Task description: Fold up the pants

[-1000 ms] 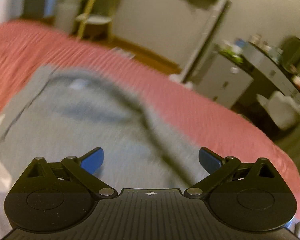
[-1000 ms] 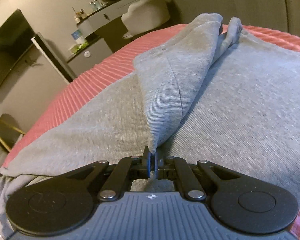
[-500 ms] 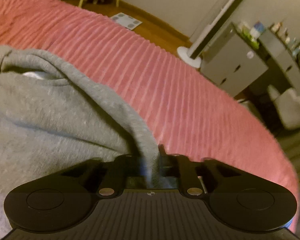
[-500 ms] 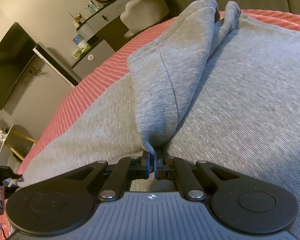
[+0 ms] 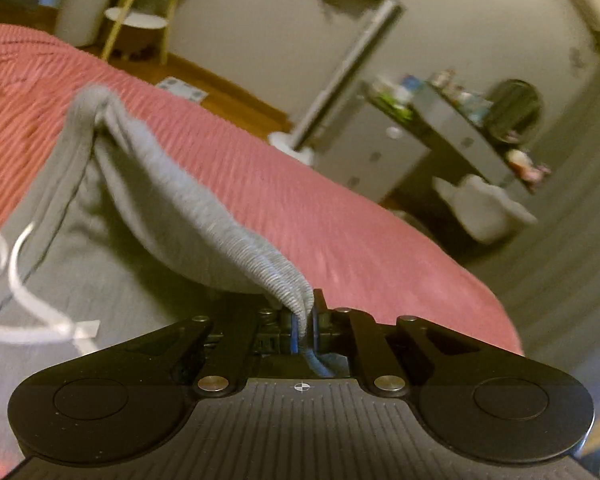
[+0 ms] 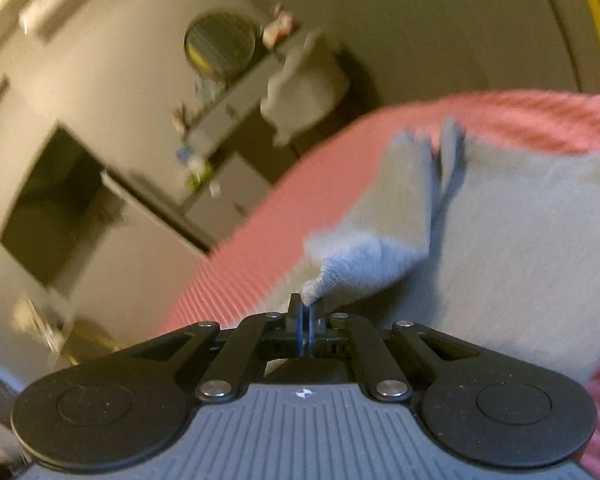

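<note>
**Two claws, one pair of grey pants on a pink bed**

You hold two claws, and each is pinched closed on cloth. Your left claw [image 5: 305, 326] grips the ribbed edge of the one pair of pants [image 5: 100, 248], lifting that edge so it arches up off the rest of the fabric. Your right claw [image 6: 306, 320] grips a ribbed corner of the pants [image 6: 520, 248], pulled up into a small peak. One white drawstring [image 5: 24, 304] curls loosely across the grey cloth at the left of the left view.

The pants lie on a bed [image 5: 300, 200] covered in a ribbed pink blanket. Beyond the bed you can see a wooden floor [image 5: 228, 92], one dresser [image 5: 384, 148], one round mirror [image 6: 220, 42] above it, one pale chair [image 6: 304, 84], one dark screen [image 6: 56, 204] on the wall, and one small white stool [image 5: 136, 24] with yellow legs. The right view is blurred.
</note>
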Demonstrator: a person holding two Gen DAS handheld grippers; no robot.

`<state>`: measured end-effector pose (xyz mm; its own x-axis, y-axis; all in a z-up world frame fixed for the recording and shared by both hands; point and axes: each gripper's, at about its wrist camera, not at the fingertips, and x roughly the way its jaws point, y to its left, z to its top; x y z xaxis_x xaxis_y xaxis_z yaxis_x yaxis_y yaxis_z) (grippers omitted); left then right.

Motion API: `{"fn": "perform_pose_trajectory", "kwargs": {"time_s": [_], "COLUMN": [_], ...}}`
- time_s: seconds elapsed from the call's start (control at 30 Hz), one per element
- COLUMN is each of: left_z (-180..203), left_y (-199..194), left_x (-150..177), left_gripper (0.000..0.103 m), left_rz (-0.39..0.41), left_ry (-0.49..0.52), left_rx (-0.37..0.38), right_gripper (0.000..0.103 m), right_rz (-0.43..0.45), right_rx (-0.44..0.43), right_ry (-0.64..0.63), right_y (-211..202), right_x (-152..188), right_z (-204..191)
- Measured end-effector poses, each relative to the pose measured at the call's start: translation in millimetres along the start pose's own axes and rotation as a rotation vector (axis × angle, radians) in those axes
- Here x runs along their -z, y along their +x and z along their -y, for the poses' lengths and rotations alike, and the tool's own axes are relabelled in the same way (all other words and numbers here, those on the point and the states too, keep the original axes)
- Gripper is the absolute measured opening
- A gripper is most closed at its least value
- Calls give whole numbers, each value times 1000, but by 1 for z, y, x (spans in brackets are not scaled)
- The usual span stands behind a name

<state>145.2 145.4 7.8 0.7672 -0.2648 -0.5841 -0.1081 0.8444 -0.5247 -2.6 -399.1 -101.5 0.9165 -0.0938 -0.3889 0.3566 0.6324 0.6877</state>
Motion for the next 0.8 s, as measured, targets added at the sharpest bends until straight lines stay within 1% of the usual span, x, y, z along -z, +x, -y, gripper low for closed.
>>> {"fn": "perform_pose_trajectory", "kwargs": {"time_s": [0.07,0.1,0.13,0.17,0.2,0.23,0.27,0.3,0.33,0.37,0.43,0.47,0.5,0.53,0.57,0.63,0.67,0.73,0.8], "left_z": [-10,-18,-26,-38,-49,-57,-63,-67,-67,-67,-69,-71,-76,-80,-88,-100,-107,-117,-115], "left_y": [-18,-21,-22,-18,-10,-2,5,8,6,3,-7,-12,-14,-18,-17,-14,-11,-12,-22], "left_x": [30,47,63,79,97,109,121,126,127,123,112,104,97,92,86,84,84,85,86], "left_gripper": [8,9,9,10,10,10,12,14,16,20,34,53,61,61,58,40,20,15,12], "left_rz": [-28,-52,-71,-93,-144,-176,-195,-193,-173,-161,-116,-78,-37,-9,-5,-32,-45,-64,-44], "left_ry": [17,23,21,-2,-31,-43,-47,-48,-40,-36,-36,-29,-32,-42,-73,-145,-179,-225,-211], "left_rx": [15,8,-2,-22,-62,-89,-120,-128,-120,-121,-152,-185,-214,-229,-232,-192,-180,-173,-158], "right_gripper": [2,2,2,2,2,2,2,2,2,2,2,2,2,2,2,3,3,3,2], "right_rz": [14,8,-7,-30,-67,-111,-138,-172,-186,-185,-173,-157,-145,-143,-148,-166,-172,-166,-138], "right_rx": [1,33,73,129,193,257,299,350,378,380,383,372,361,359,362,377,382,383,369], "right_ry": [7,-26,-73,-114,-148,-179,-199,-226,-246,-255,-260,-259,-261,-258,-250,-230,-223,-231,-241], "right_y": [-22,-33,-39,-41,-41,-37,-32,-24,-19,-16,-18,-22,-25,-28,-27,-22,-19,-17,-23], "right_x": [-7,-6,-1,6,16,27,36,46,51,53,53,52,50,50,49,52,54,56,54], "right_z": [3,4,4,4,7,11,17,23,26,28,24,21,18,20,21,26,29,27,21]}}
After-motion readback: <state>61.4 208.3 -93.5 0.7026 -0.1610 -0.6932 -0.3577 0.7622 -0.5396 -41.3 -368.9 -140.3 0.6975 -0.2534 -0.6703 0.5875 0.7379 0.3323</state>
